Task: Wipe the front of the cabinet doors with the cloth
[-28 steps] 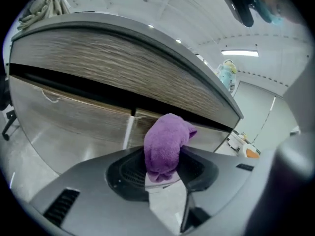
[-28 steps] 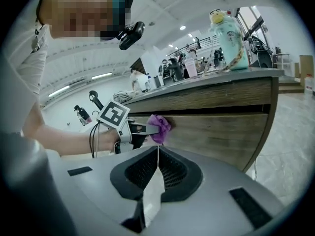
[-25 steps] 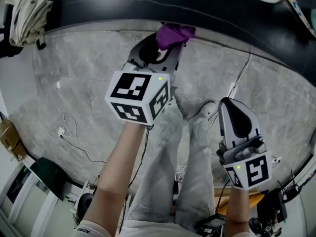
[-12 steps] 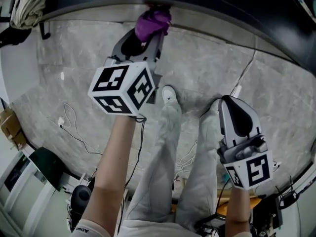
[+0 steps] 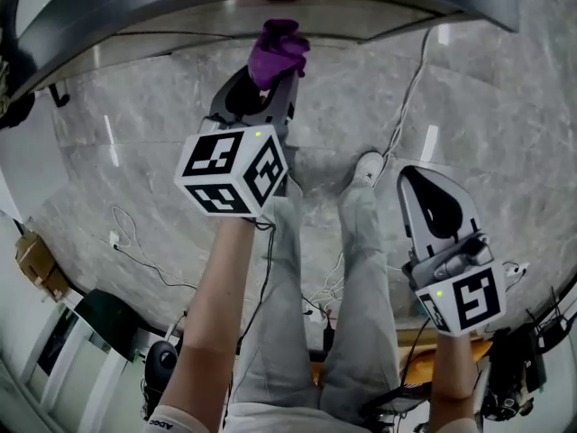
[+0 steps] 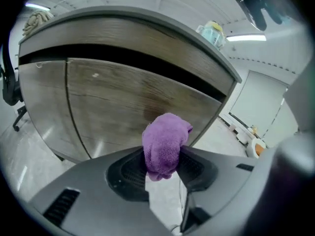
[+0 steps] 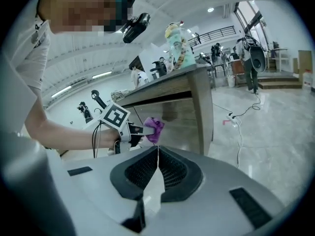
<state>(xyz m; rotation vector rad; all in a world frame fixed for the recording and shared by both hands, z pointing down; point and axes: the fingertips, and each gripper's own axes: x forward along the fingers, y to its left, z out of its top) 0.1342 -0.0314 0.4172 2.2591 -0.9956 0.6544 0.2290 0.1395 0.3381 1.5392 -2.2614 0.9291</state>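
Between the fingers of the left gripper (image 6: pixel 163 156), pinched at its lower end, the purple cloth (image 6: pixel 166 136) bunches forward toward the wood-grain cabinet door (image 6: pixel 113 102). That door lies directly ahead, just beyond the cloth; contact cannot be confirmed. The right gripper (image 7: pixel 157 154) hangs back at the right, well apart from the cabinet, fingers pressed together on nothing. Judgement: the left gripper is nearer and needs a forward press, then a sideways sweep.

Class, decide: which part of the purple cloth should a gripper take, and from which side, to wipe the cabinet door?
Grip the purple cloth by its bunched lower end, from the side away from the cabinet door, as the left gripper does; its rounded wad projects past the tips towards the door.
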